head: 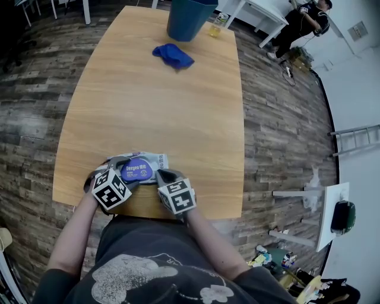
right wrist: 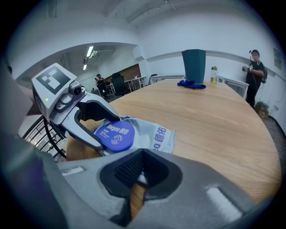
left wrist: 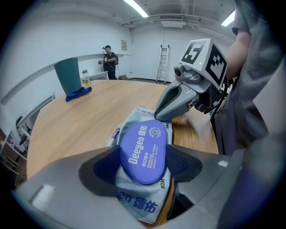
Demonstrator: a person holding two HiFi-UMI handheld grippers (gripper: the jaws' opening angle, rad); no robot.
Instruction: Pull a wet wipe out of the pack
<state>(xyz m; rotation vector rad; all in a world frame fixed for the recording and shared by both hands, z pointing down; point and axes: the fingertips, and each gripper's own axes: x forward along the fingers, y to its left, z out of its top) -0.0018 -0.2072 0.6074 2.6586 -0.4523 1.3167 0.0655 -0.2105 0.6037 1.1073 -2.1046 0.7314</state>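
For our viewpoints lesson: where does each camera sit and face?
Head view: on the head, steeply down at the table; arms, torso, left gripper, right gripper.
Left gripper view: on that gripper, along its jaws at the wipe pack; right gripper beyond.
Right gripper view: mirrored, left gripper beyond.
Gripper views share the teal bin.

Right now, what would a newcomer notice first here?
The wet wipe pack with its purple lid sits at the table's near edge, the left gripper clamped across the lid and the shut right gripper at the pack's end. Far across stand a teal bin and a blue cloth.
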